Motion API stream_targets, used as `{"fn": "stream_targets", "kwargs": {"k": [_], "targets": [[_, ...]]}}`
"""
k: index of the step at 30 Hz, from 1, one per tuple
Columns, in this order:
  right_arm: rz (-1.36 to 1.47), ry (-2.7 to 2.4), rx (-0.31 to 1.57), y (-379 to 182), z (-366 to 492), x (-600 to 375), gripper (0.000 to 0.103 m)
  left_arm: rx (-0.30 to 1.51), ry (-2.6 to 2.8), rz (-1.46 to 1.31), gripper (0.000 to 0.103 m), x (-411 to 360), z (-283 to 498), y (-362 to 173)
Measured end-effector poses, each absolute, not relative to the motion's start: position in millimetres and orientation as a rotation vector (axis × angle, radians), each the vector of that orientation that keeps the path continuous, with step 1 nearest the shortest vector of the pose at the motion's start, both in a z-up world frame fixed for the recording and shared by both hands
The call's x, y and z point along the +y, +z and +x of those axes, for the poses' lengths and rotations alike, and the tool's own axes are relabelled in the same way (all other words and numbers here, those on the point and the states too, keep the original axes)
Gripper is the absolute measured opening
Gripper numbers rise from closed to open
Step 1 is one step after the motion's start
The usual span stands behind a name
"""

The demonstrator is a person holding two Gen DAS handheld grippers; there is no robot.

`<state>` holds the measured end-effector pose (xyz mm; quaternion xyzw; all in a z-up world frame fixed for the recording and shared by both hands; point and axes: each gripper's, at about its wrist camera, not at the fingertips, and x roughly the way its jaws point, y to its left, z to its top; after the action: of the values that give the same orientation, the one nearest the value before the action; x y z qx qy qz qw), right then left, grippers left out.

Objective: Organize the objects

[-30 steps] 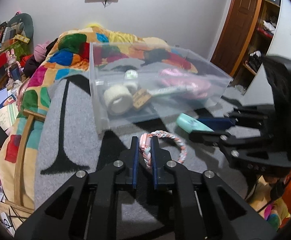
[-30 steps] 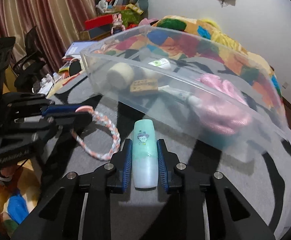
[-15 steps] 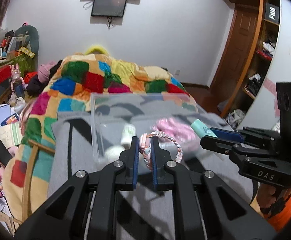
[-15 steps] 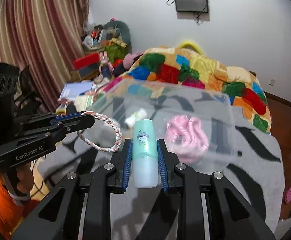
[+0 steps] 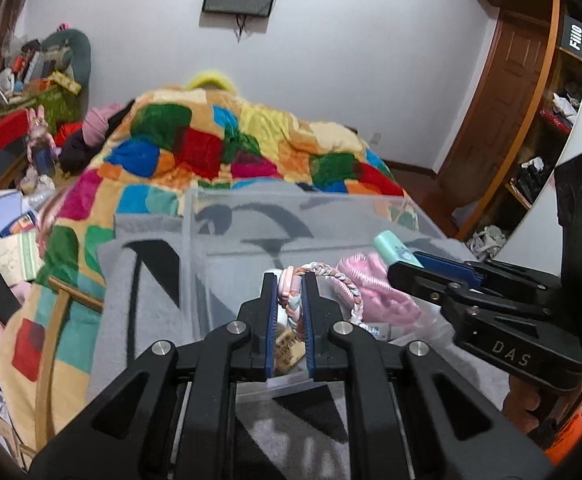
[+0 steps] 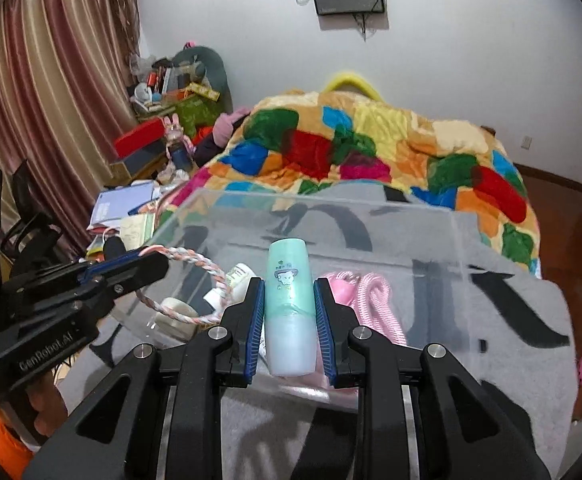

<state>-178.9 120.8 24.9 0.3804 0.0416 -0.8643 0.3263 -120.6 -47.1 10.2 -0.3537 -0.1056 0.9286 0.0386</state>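
The clear plastic bin [image 6: 431,236] sits on the gray blanket [image 6: 531,320], already holding a pink rope [image 6: 371,296], a roll of tape [image 6: 175,308], a small white tube [image 6: 235,276] and a wooden tag [image 5: 289,350]. Both grippers hang over its near rim, each with one item to drop in.

Judging from this, the step in hand is the release. To do it well, carry each item further toward 12 o'clock until it is fully past the near wall, lower it close to the floor of the bin, then open; aim for the bare floor at 12 o'clock rather than onto the pink rope.

The left gripper [image 5: 289,300] is clenched narrowly on a braided ring [image 5: 323,276], which loops out toward 2 o'clock. The right gripper [image 6: 289,304] is closed to a moderate gap on a mint green bottle [image 6: 289,300], its pads [image 6: 257,320] pressing the sides while the cap points to 12 o'clock.
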Motion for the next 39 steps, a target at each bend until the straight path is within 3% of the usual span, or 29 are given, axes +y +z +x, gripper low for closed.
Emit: {"fn": "stream_targets", "kwargs": {"k": [14,16,20,23,25,29,33,39], "targets": [[0.960,-2.243,0.176,29,-153,131,0.027,-0.237,2.831,-1.033,0.012,-37,-99,21],[0.938,-2.255,0.169,35,-146,138,0.032,-0.236,2.823,-1.011,0.023,-35,-93,23],[0.867,-2.275,0.152,42,-124,154,0.055,-0.211,2.817,-0.987,0.036,-29,-76,20],[0.816,-2.311,0.169,45,-107,162,0.061,-0.201,2.815,-0.981,0.045,-25,-63,16],[0.789,-2.332,0.180,47,-98,165,0.067,-0.206,2.824,-0.966,0.059,-24,-57,15],[0.737,-2.375,0.175,45,-82,173,0.080,-0.198,2.838,-0.920,0.069,-20,-43,14],[0.727,-2.400,0.187,37,-71,178,0.083,-0.197,2.857,-0.893,0.080,-17,-33,8],[0.743,-2.400,0.185,27,-69,182,0.083,-0.182,2.868,-0.900,0.081,-10,-29,-3]]}}
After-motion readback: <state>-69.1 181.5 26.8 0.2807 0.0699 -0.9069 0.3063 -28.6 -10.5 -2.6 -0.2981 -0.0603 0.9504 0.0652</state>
